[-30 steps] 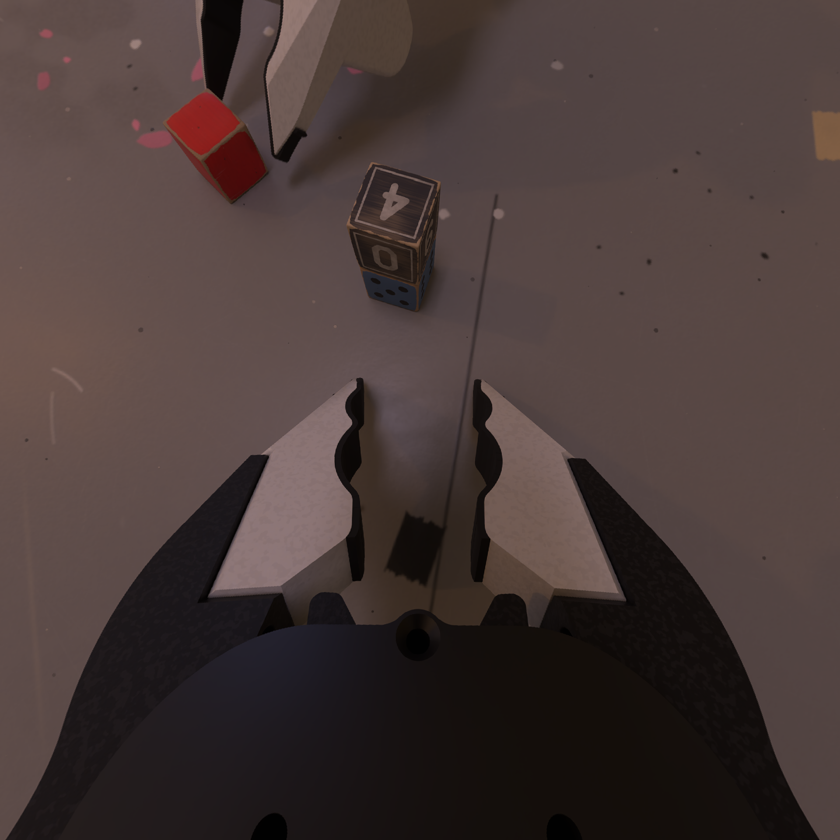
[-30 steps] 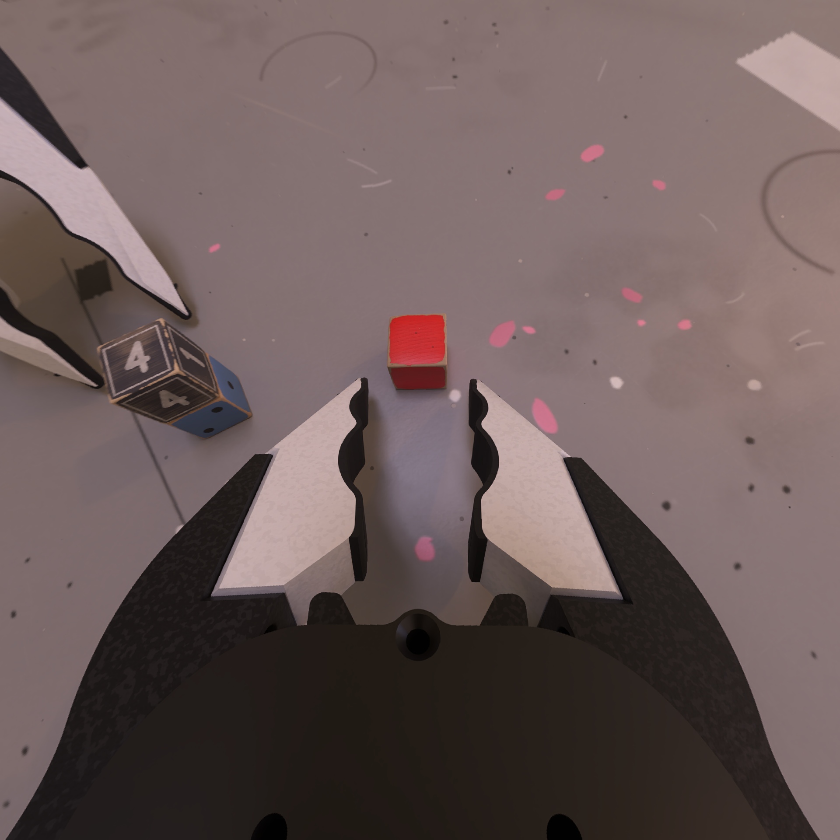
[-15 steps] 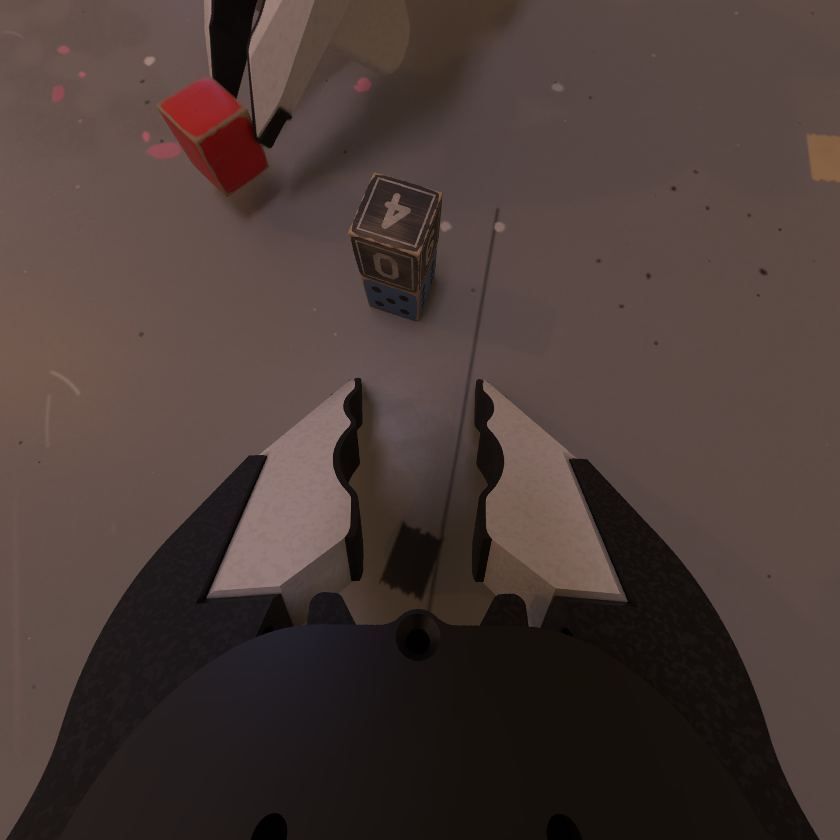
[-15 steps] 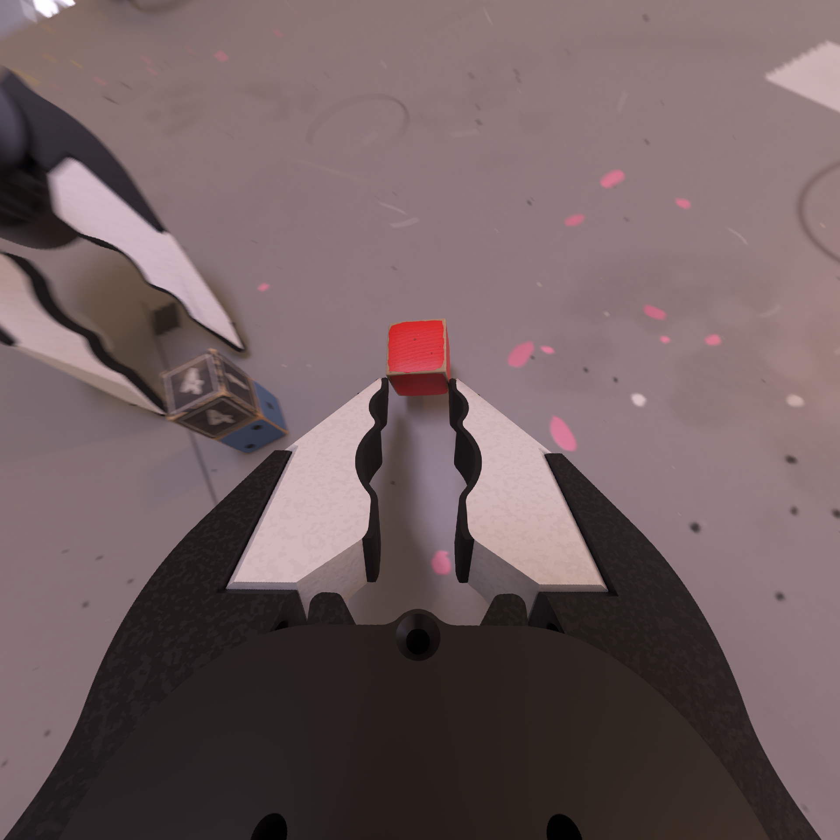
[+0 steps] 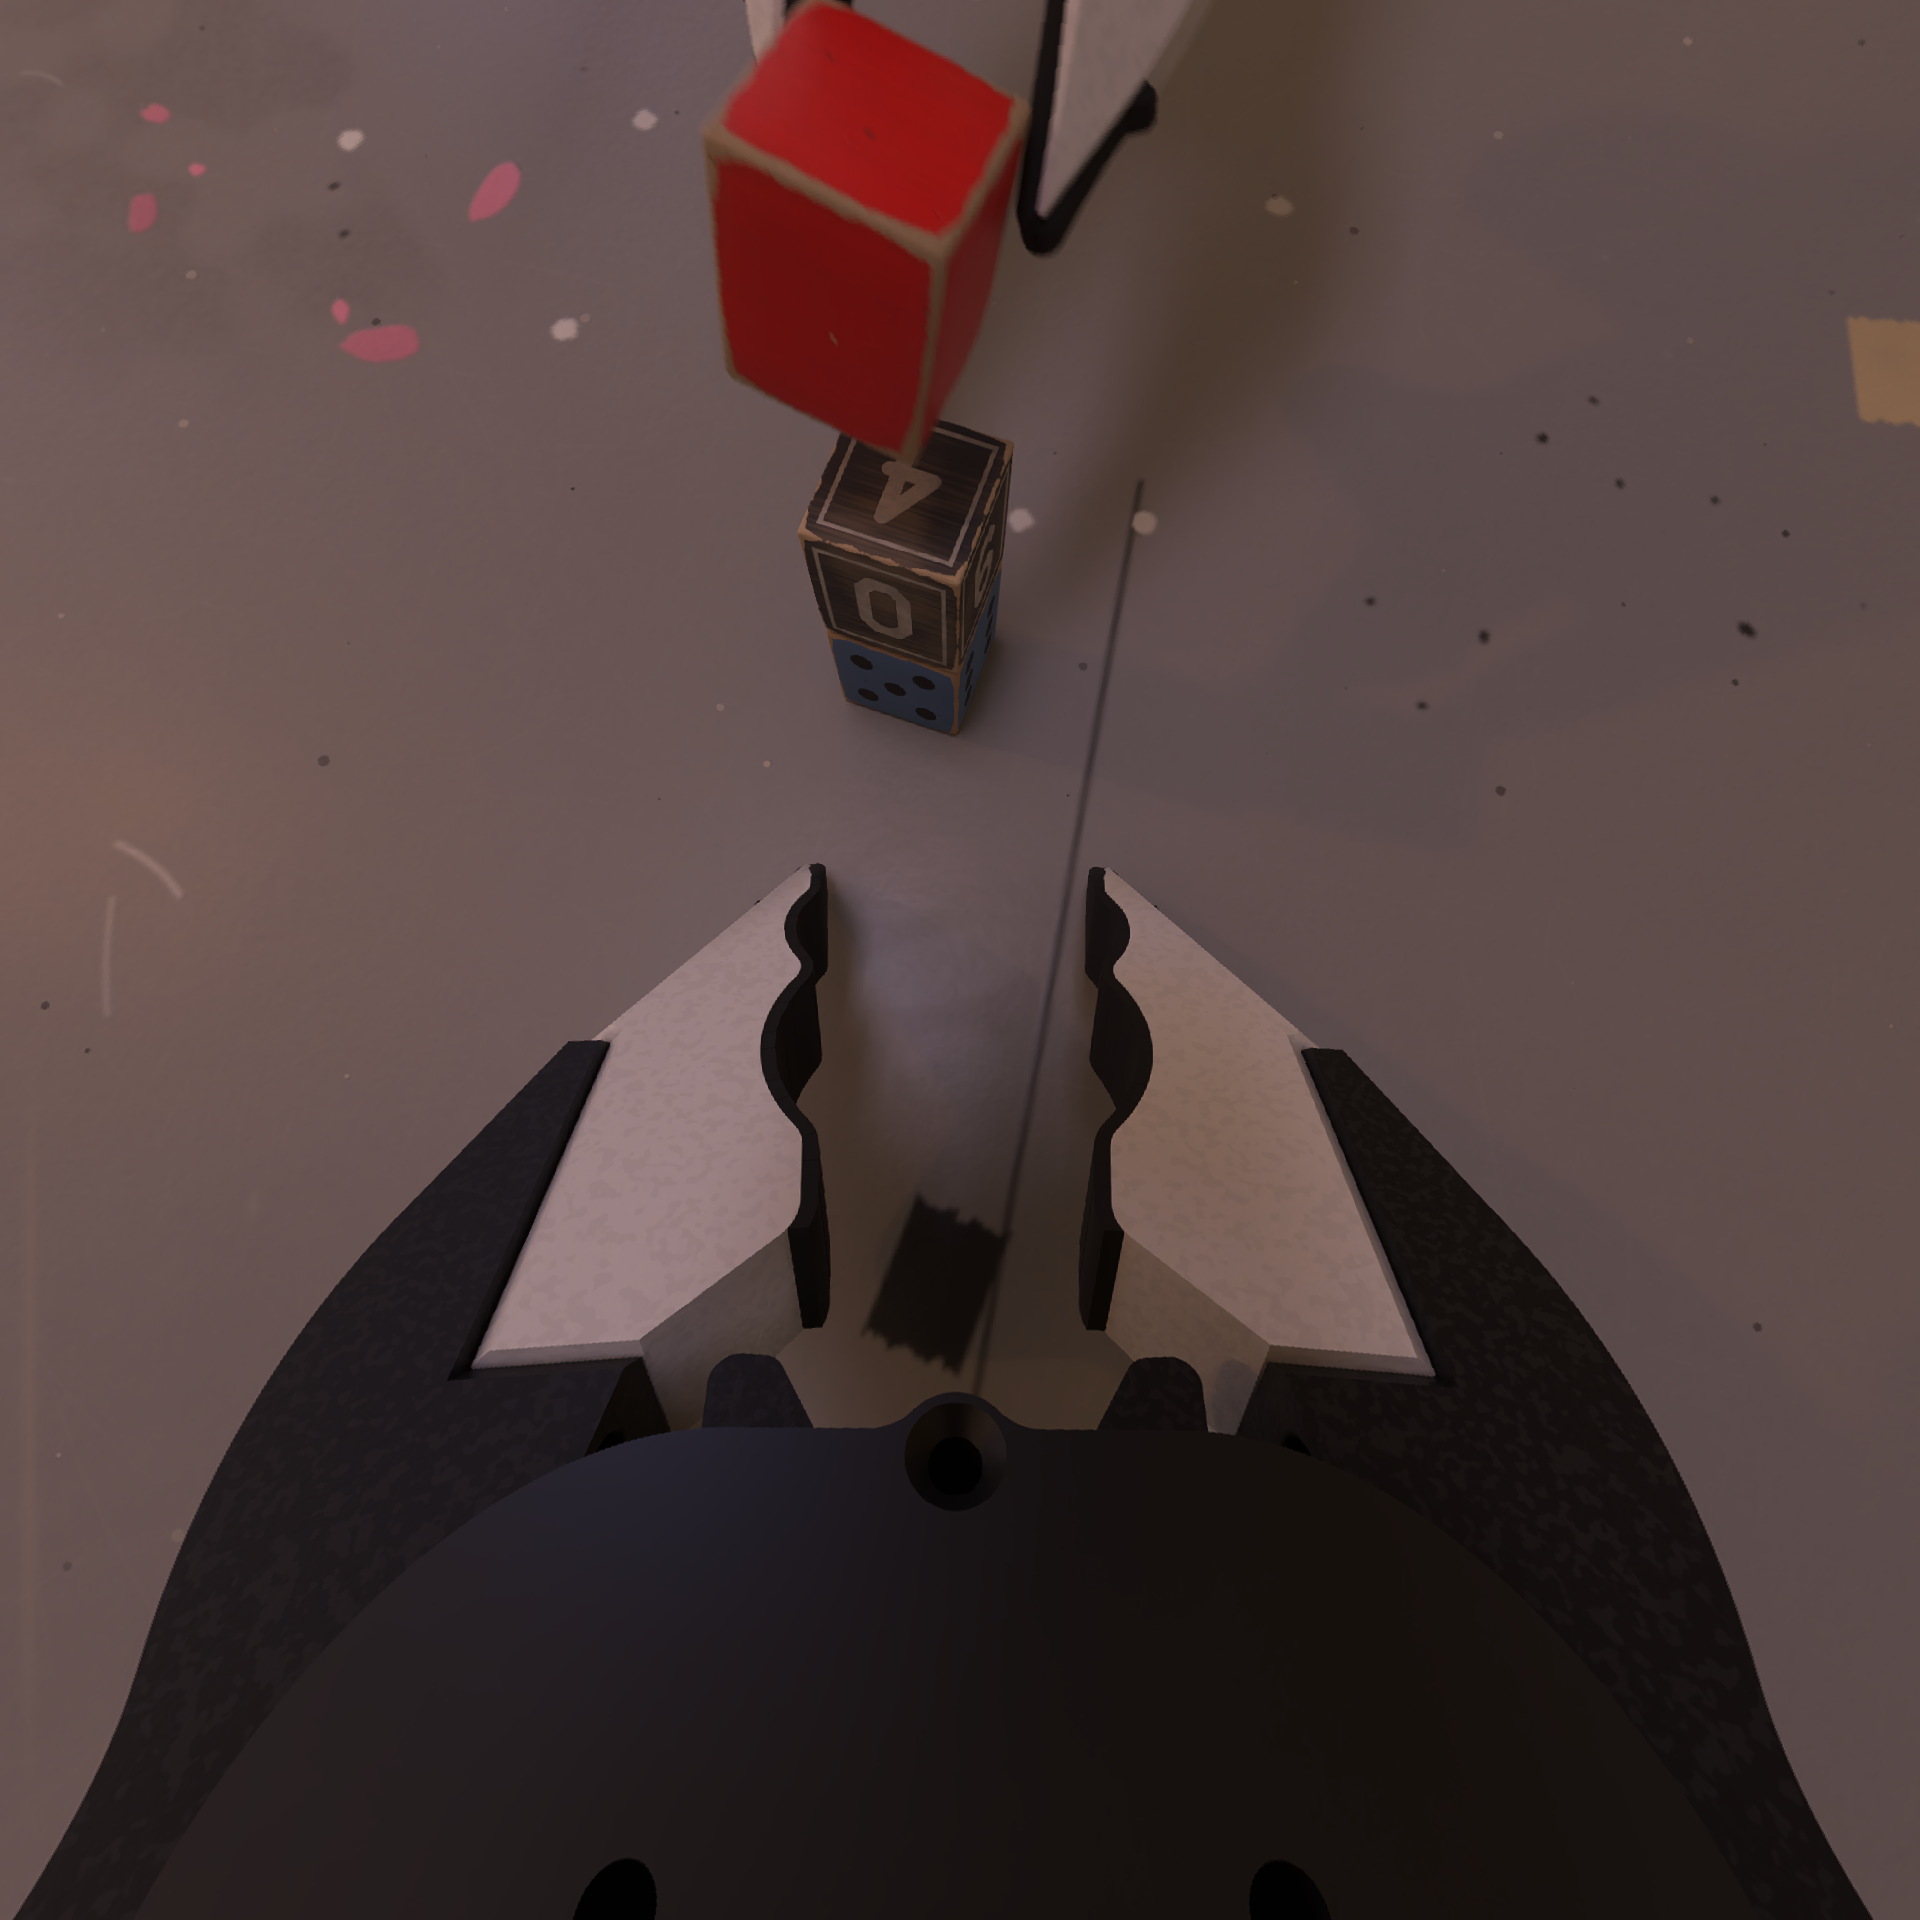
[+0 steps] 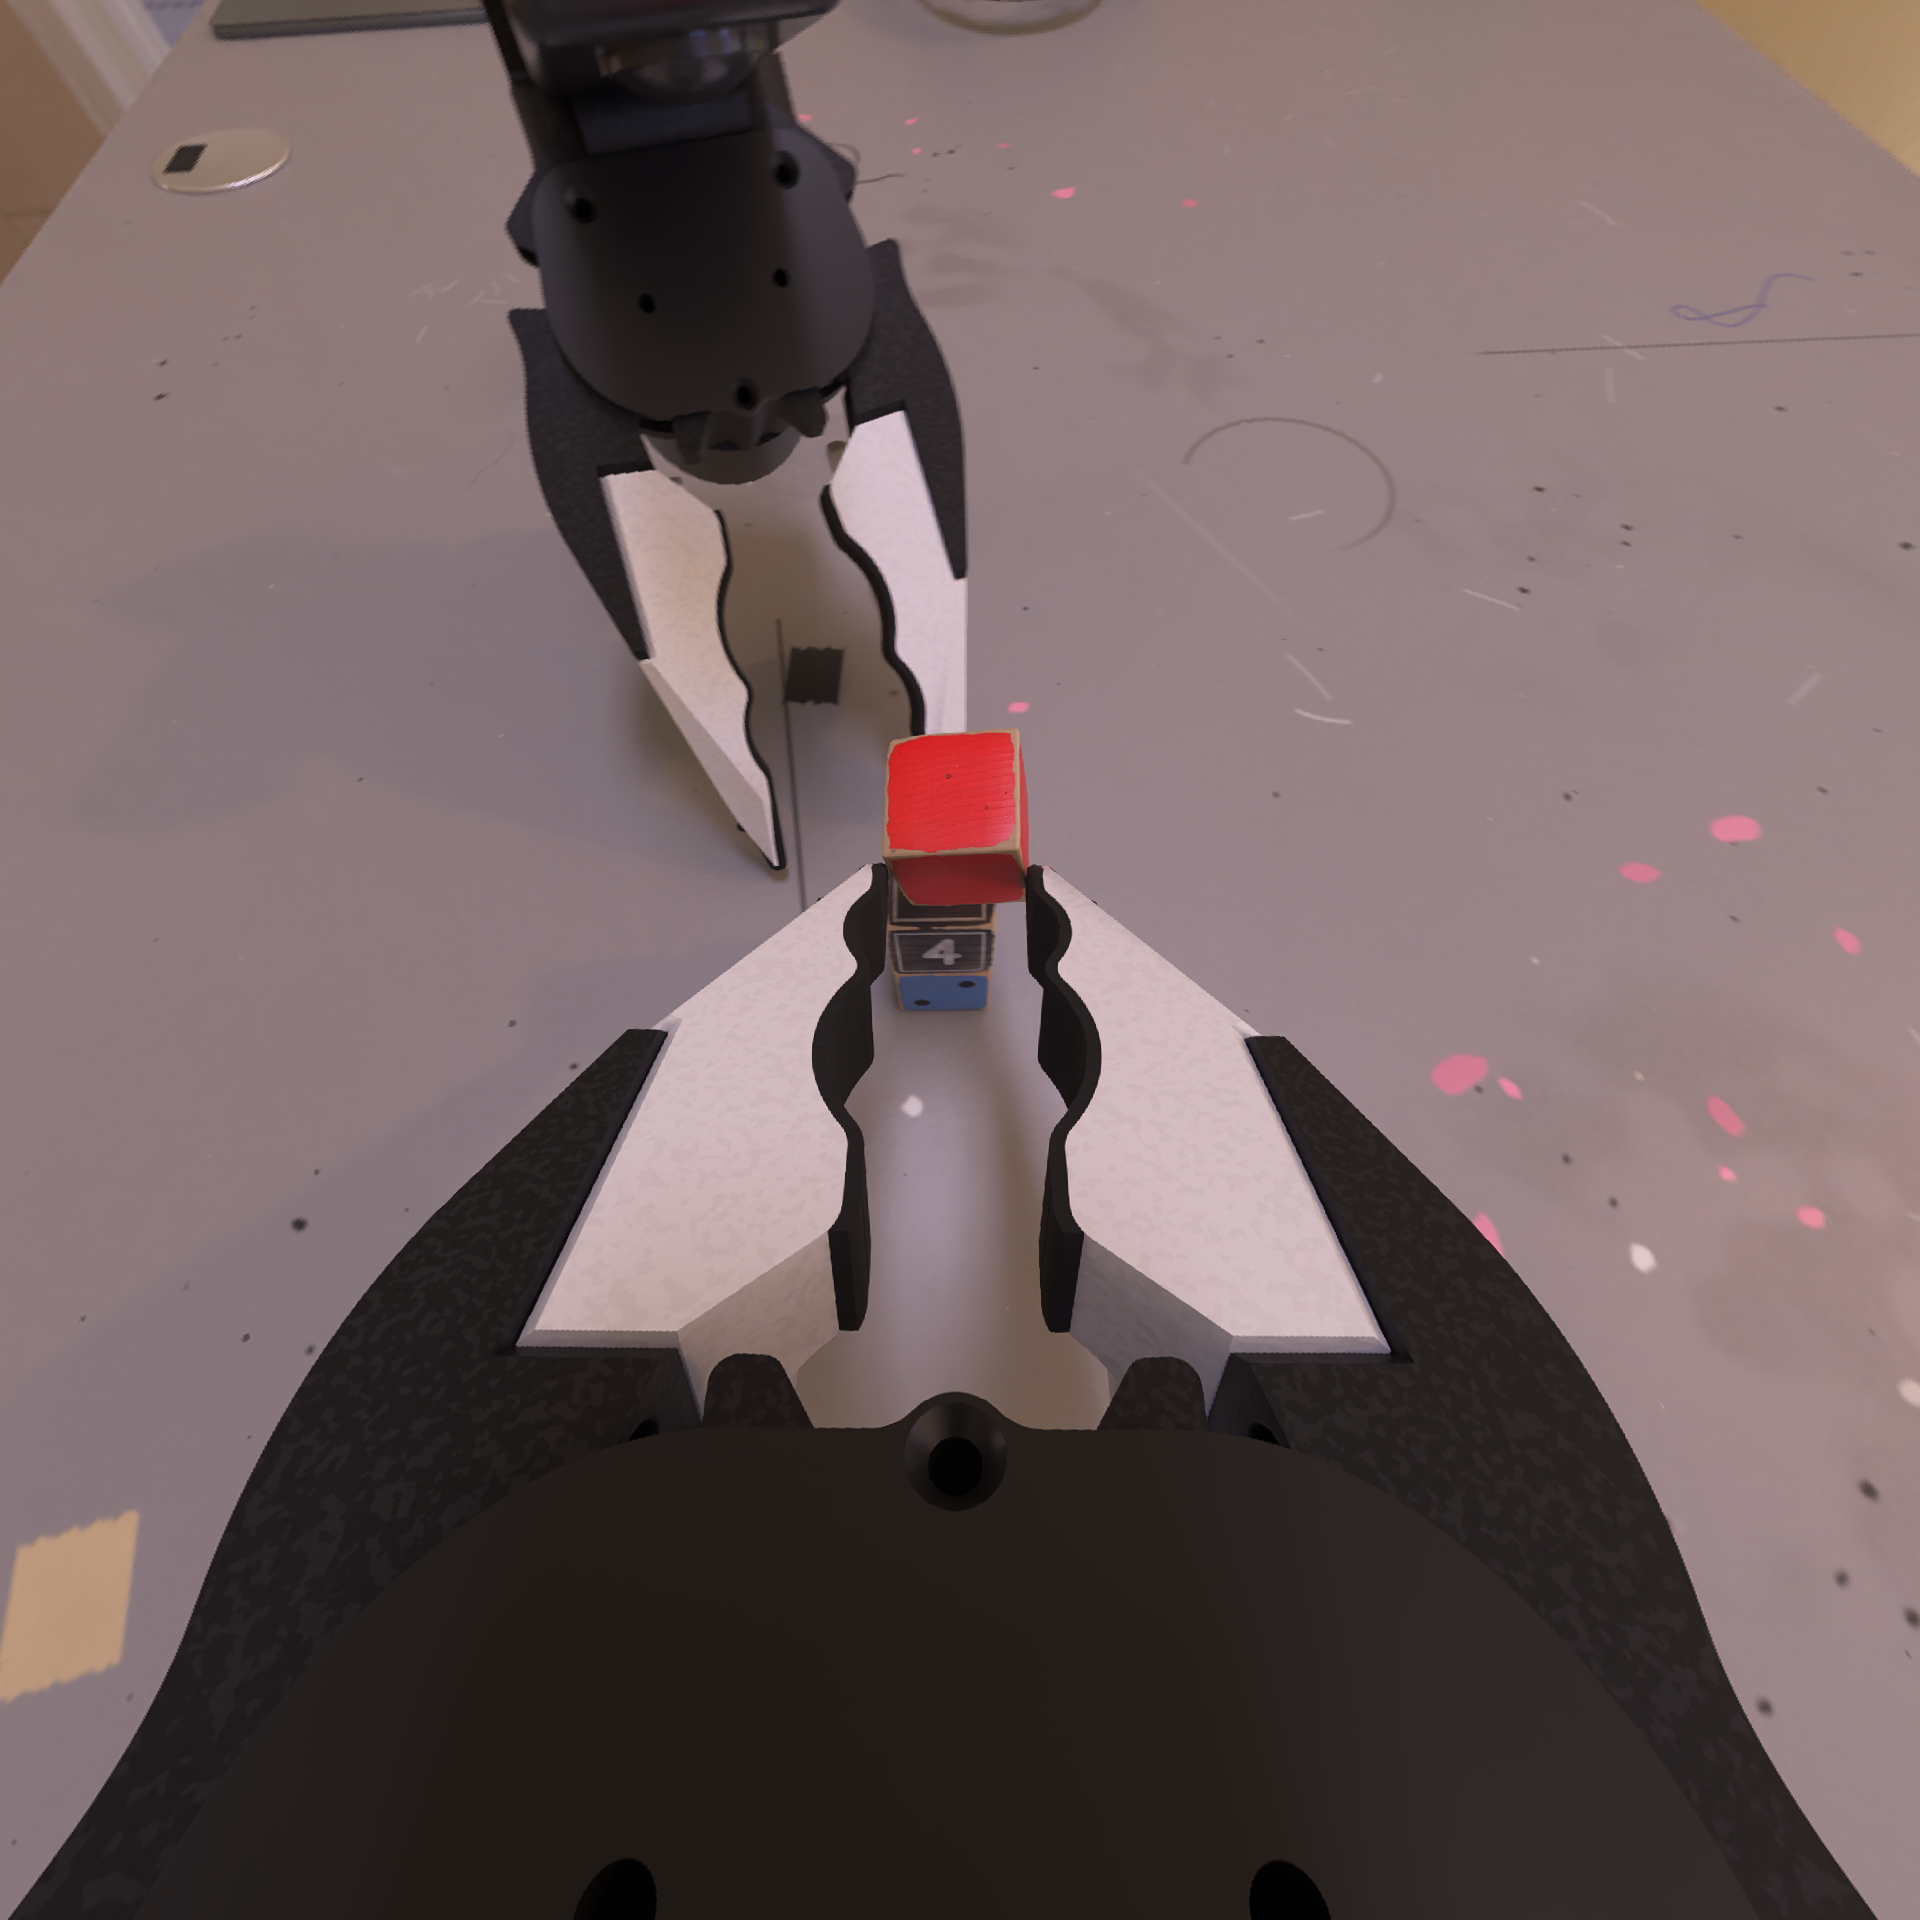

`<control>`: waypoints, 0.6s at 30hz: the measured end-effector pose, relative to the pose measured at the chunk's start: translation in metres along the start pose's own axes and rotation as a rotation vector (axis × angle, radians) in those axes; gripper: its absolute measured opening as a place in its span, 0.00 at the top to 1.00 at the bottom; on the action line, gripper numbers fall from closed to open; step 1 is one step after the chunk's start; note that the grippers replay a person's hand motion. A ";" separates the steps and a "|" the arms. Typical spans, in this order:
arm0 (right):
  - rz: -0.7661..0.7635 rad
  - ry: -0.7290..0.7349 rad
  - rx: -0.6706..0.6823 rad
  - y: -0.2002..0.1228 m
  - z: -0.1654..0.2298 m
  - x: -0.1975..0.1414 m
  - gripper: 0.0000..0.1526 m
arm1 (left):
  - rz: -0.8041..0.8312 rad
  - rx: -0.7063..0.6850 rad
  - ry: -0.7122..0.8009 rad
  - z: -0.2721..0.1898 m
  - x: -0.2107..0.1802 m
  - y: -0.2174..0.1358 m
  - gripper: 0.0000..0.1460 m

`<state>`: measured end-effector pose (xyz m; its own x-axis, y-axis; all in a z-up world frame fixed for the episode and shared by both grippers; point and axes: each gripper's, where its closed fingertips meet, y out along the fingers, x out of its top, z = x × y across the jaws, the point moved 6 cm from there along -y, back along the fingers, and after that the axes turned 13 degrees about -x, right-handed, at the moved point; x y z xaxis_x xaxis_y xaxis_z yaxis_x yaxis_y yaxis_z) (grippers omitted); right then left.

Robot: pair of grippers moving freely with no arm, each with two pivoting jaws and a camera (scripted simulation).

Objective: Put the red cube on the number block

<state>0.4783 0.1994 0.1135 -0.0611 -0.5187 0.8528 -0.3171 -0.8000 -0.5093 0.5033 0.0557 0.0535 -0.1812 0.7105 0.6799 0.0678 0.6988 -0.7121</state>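
The red cube is pinched at the tips of my right gripper and held in the air, tilted, just above the stack. The dark number block stands on a blue dotted die on the grey table. In the left wrist view the red cube hangs over the number block and the blue die, with one white finger of the right gripper beside it. My left gripper is open and empty, short of the stack. It also shows in the right wrist view, beyond the stack.
A dark tape patch and a thin line lie under my left gripper. Tan tape lies at the near left. A round metal disc sits near the far left table edge. Pink paint spots mark the right side.
My right gripper shut on the red cube, lifted it off the table and carried it over the number block. My left gripper stayed open and nearly still.
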 end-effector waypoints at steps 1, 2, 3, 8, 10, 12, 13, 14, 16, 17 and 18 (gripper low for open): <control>0.004 -0.009 0.013 0.002 0.003 0.000 0.83 | 0.000 0.001 0.000 0.000 0.000 0.000 0.66; 0.008 -0.016 0.025 0.003 0.005 0.001 0.83 | 0.000 0.001 -0.001 0.000 0.000 0.000 0.66; 0.011 -0.019 0.034 0.005 0.006 0.001 0.83 | 0.001 0.002 -0.001 0.000 0.000 0.000 0.66; 0.027 -0.023 0.051 0.008 0.008 0.000 0.83 | 0.000 0.004 -0.002 0.000 0.000 0.000 0.66; 0.028 -0.026 0.042 0.008 0.007 0.000 0.83 | -0.001 0.003 -0.002 0.000 0.000 0.000 0.66; 0.026 -0.024 0.040 0.007 0.006 0.000 0.83 | -0.001 0.004 -0.002 0.000 0.000 0.000 0.66; 0.025 -0.024 0.041 0.007 0.005 0.000 0.83 | -0.002 0.004 -0.002 0.000 0.000 0.000 0.66; 0.026 -0.023 0.041 0.007 0.005 -0.001 0.83 | -0.002 0.004 -0.002 0.000 0.000 0.000 0.66; 0.032 -0.025 0.042 0.008 0.004 -0.002 0.83 | -0.004 0.003 -0.003 0.000 0.000 0.000 0.66; 0.038 -0.026 0.041 0.009 0.004 -0.003 0.83 | -0.005 0.004 -0.003 0.000 0.000 0.001 0.66; 0.044 -0.027 0.039 0.009 0.004 -0.004 0.83 | -0.006 0.004 -0.003 0.000 0.000 0.001 0.66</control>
<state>0.4793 0.1926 0.1051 -0.0481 -0.5612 0.8263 -0.2773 -0.7872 -0.5508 0.5033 0.0564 0.0533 -0.1844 0.7064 0.6834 0.0627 0.7024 -0.7090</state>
